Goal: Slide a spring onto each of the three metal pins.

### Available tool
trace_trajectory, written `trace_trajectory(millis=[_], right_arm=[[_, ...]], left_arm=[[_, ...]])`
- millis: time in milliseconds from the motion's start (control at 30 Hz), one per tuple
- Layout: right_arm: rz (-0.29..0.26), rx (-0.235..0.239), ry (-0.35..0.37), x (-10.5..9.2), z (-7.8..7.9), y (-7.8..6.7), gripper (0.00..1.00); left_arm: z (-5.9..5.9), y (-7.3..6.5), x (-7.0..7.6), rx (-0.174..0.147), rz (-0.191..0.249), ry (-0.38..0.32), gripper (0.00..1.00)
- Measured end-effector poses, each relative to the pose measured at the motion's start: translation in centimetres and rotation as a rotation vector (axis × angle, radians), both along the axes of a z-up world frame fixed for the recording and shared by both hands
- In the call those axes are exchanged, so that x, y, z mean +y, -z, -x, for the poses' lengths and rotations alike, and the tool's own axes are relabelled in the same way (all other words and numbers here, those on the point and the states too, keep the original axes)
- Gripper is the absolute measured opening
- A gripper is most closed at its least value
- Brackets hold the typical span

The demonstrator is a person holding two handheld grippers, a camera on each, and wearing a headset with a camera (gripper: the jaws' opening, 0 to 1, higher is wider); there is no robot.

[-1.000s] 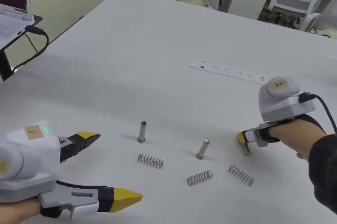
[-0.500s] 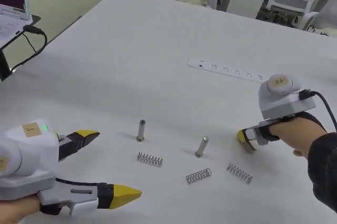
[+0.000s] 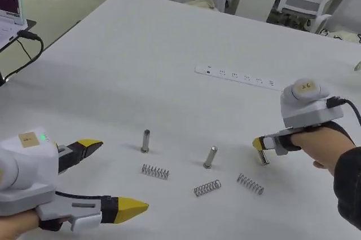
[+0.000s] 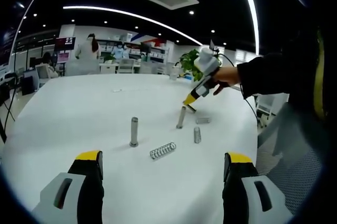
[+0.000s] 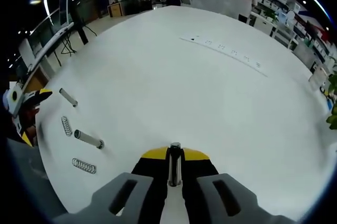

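Surface: white workbench (image 3: 169, 54), office behind.
Right gripper (image 3: 260, 146): I hold one pin (image 5: 174, 163) clamped.
Left gripper (image 3: 120, 174): jaws apart, empty.
Springs (image 3: 207, 187): three loose, near two upright pins (image 3: 145, 140).
Next: probably left fetches a spring and lines it up on the held pin.

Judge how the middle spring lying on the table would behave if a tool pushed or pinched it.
The middle spring lies on its side on the smooth table, so a sideways push would probably roll it. Its thin, open coils suggest it is light and would likely squash or flex if pinched hard.
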State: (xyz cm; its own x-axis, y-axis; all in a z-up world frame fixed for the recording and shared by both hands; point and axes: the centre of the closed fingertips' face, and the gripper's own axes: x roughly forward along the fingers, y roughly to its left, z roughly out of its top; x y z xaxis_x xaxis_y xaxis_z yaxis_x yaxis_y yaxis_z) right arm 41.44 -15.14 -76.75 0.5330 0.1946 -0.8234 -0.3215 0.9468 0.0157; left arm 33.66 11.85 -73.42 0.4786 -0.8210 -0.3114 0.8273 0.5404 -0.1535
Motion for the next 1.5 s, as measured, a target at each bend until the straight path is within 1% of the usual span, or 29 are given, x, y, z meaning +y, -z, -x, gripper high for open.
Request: trace_trajectory(millis=[133, 400, 600, 667, 867, 1100, 1333, 1500], right_arm=[[-0.008, -0.016, 0.008, 0.0, 0.5, -0.6, 0.05], [-0.019, -0.038, 0.016, 0.0, 1.6, -1.4, 0.05], [-0.02, -0.051, 0.02, -0.3, 2.4, -1.6, 0.05], [-0.02, -0.055, 0.02, -0.4, 2.5, -1.6, 0.05], [-0.014, -0.068, 0.014, -0.3, 3.5, -1.8, 0.05], [-0.014, -0.065, 0.017, -0.5, 3.8, -1.8, 0.05], [-0.015, -0.058, 0.006, -0.3, 4.4, -1.7, 0.05], [-0.005, -0.047, -0.006, -0.2, 5.0, -1.6, 0.05]], left_arm=[[0.0, -0.1, -0.1, -0.006, 0.001, 0.005, 0.93], [0.1, -0.6, -0.2, -0.018, 0.004, 0.015, 0.93], [0.2, -0.9, -0.3, -0.025, 0.005, 0.021, 0.93], [0.2, -1.0, -0.4, -0.027, 0.007, 0.023, 0.93], [0.5, -1.0, -0.6, -0.028, 0.004, 0.034, 0.93], [0.5, -1.0, -0.7, -0.03, 0.004, 0.041, 0.93], [0.6, -1.1, -0.9, -0.03, 0.004, 0.047, 0.92], [0.6, -1.0, -0.9, -0.031, 0.005, 0.048, 0.92]])
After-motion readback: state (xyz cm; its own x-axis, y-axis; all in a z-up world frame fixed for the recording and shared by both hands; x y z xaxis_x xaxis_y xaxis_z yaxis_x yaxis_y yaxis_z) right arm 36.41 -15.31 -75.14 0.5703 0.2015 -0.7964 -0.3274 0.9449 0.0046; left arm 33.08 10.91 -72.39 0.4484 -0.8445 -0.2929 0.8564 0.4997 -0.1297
